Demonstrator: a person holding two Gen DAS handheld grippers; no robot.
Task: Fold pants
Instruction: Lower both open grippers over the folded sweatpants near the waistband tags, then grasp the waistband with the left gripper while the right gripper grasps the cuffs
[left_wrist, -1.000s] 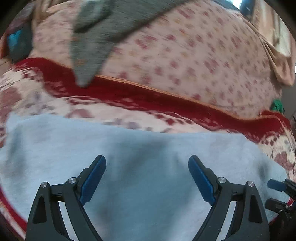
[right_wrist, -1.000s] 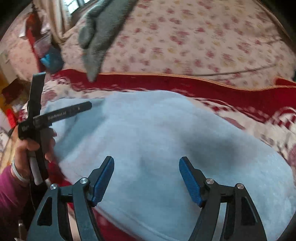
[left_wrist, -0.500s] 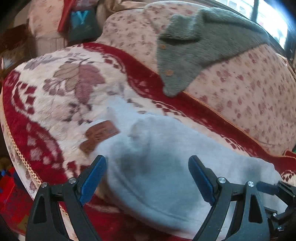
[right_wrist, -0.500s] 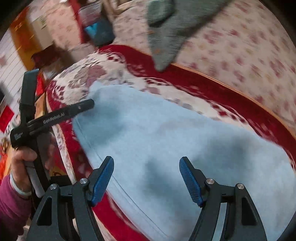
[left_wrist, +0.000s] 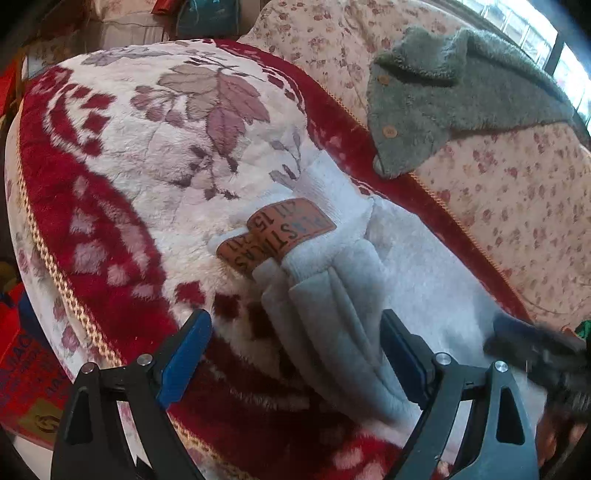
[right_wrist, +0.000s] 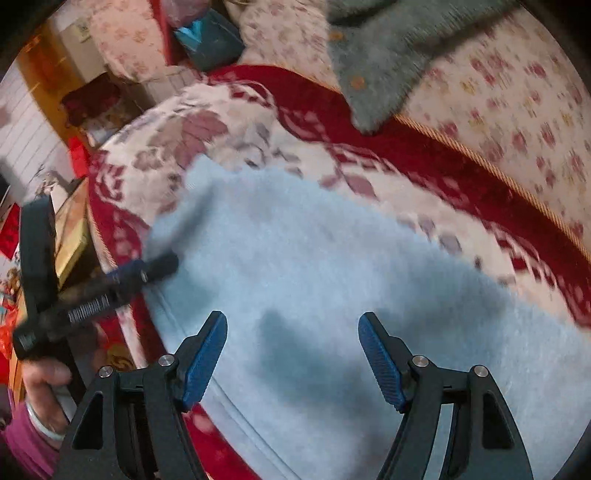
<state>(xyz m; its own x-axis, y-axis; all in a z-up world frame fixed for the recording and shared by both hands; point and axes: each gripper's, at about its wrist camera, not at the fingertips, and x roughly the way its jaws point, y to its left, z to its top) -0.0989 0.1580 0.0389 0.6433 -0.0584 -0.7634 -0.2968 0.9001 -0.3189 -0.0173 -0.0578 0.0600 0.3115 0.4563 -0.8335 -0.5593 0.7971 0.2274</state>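
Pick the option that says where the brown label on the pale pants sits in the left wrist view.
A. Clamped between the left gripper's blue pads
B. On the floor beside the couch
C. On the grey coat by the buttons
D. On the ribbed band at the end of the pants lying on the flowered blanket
D: the brown label is sewn to the ribbed end of the pants, beyond the open left gripper, lying on the blanket.

The left gripper (left_wrist: 293, 345) fills the lower part of its own view, its blue-padded jaws spread wide. The right gripper (right_wrist: 291, 349) sits likewise low in its frame, jaws apart. At the lower left of the right view, a hand (right_wrist: 46, 380) in a pink sleeve grasps the other gripper's handle.
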